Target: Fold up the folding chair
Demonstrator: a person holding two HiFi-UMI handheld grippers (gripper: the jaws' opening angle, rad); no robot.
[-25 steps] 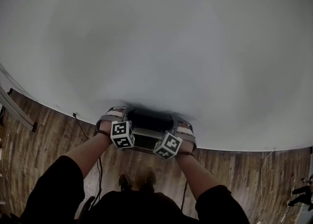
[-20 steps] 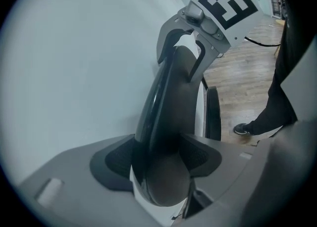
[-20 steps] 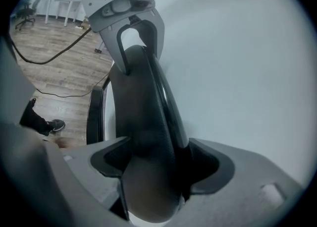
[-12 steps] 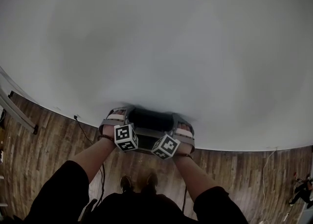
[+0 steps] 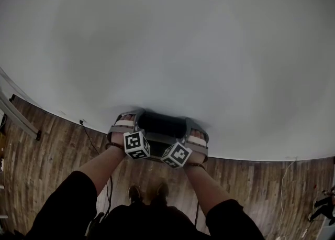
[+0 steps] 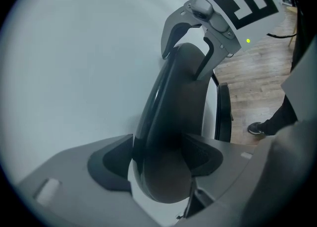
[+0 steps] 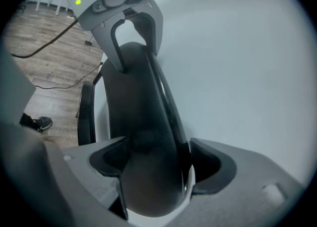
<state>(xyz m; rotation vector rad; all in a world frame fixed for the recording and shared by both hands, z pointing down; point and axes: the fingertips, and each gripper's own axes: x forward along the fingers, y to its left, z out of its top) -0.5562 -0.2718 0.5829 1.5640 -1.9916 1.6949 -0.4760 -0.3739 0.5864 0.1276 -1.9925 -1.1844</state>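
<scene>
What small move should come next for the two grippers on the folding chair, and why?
The folding chair looks folded flat beside the white wall, and the jaws of the left gripper and right gripper have just been opening with its top edge between them. So, probably, draw both back off it.

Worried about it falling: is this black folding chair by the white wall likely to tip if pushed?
Probably tippy: the black folding chair looks folded flat and upright beside the white wall, so its footing seems narrow. Its glossy, curved surface likely feels stiff and somewhat slippery.
</scene>
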